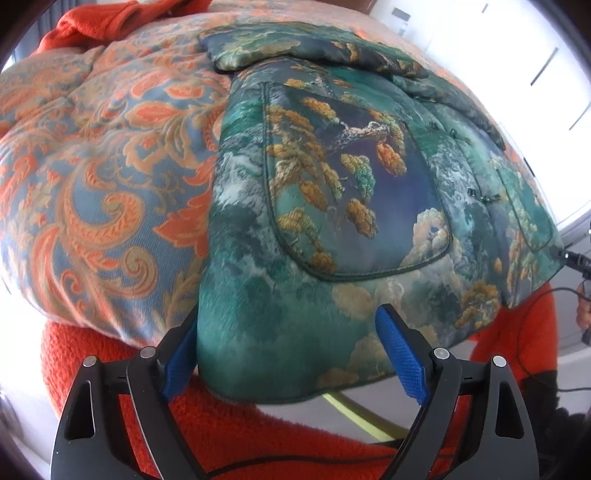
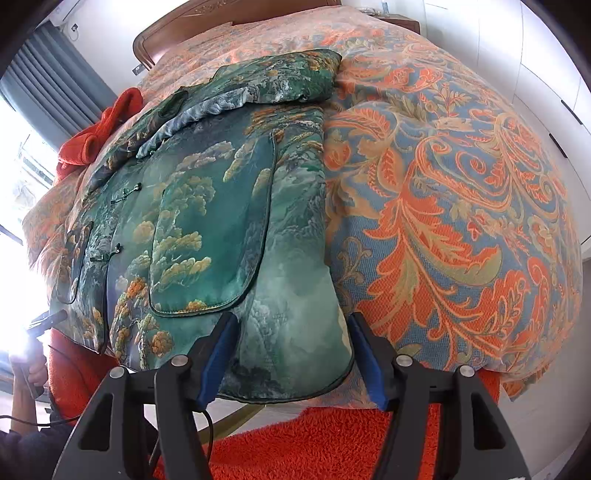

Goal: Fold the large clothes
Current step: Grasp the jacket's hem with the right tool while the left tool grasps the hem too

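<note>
A padded green jacket (image 1: 332, 177) with a pine and cloud print lies flat on the bed, front up, sleeves folded across the top. It also shows in the right wrist view (image 2: 207, 221). My left gripper (image 1: 288, 325) is open, its blue pads either side of the jacket's lower left hem corner. My right gripper (image 2: 291, 325) is open, its pads either side of the lower right hem corner. Neither is closed on the cloth.
The bed carries an orange and blue paisley quilt (image 1: 92, 166), also in the right wrist view (image 2: 461, 221). An orange fleece blanket (image 2: 332, 443) hangs at the bed's front edge. Another orange garment (image 2: 107, 122) lies at the far side. A wooden headboard (image 2: 177, 26) stands behind.
</note>
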A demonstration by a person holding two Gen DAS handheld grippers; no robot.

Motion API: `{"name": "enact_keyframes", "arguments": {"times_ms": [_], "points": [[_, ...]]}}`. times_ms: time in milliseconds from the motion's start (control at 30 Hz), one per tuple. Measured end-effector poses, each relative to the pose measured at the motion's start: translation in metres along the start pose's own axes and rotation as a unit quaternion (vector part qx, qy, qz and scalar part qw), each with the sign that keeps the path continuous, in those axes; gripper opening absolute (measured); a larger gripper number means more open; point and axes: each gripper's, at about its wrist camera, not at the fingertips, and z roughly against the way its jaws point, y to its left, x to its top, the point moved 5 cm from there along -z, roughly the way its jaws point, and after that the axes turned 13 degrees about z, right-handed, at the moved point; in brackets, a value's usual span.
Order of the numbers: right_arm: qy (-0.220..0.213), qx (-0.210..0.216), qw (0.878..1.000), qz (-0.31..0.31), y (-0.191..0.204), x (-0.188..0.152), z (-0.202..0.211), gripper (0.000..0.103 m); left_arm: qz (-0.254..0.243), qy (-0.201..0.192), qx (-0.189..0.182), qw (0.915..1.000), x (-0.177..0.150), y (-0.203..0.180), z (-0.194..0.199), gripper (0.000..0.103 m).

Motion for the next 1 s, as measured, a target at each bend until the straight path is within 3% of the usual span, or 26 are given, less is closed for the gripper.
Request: {"name": "enact_keyframes", "arguments": {"times_ms": [267, 300, 333, 367, 400, 433, 500, 700, 1000], "points": [[0.003, 0.012, 1.0, 0.017, 0.009, 0.001, -0.004, 0.069, -0.01, 0.031, 0.01, 0.9994, -0.01, 0.0, -0.011, 0.091], [0.007, 0.012, 1.0, 0.019, 0.01, 0.002, -0.007, 0.069, -0.014, 0.033, 0.012, 0.9993, -0.011, -0.001, -0.01, 0.082], [0.012, 0.012, 1.0, 0.023, 0.011, 0.002, -0.009, 0.067, -0.017, 0.038, 0.011, 0.9991, -0.012, -0.002, -0.009, 0.064], [0.018, 0.01, 0.999, 0.03, 0.012, 0.001, -0.011, 0.056, -0.014, 0.045, 0.006, 0.9988, -0.013, 0.0, -0.009, 0.053], [0.022, 0.011, 0.999, 0.035, 0.013, 0.001, -0.012, 0.033, -0.006, 0.049, 0.001, 0.9988, -0.012, 0.002, -0.008, 0.037], [0.027, 0.023, 0.999, 0.037, 0.014, 0.001, -0.011, 0.029, 0.004, 0.05, -0.008, 0.9987, -0.011, 0.004, -0.007, 0.026], [0.02, 0.033, 0.999, 0.031, 0.016, 0.002, -0.006, 0.017, 0.024, 0.053, -0.026, 0.998, -0.009, 0.006, -0.003, 0.017], [0.005, 0.045, 0.999, 0.023, 0.021, 0.001, 0.014, 0.013, 0.005, 0.039, -0.03, 0.9988, -0.019, 0.006, 0.026, 0.011], [0.065, 0.077, 0.995, 0.014, 0.037, -0.046, 0.035, 0.012, -0.003, 0.1, -0.01, 0.995, -0.067, 0.023, 0.054, 0.01]]}}
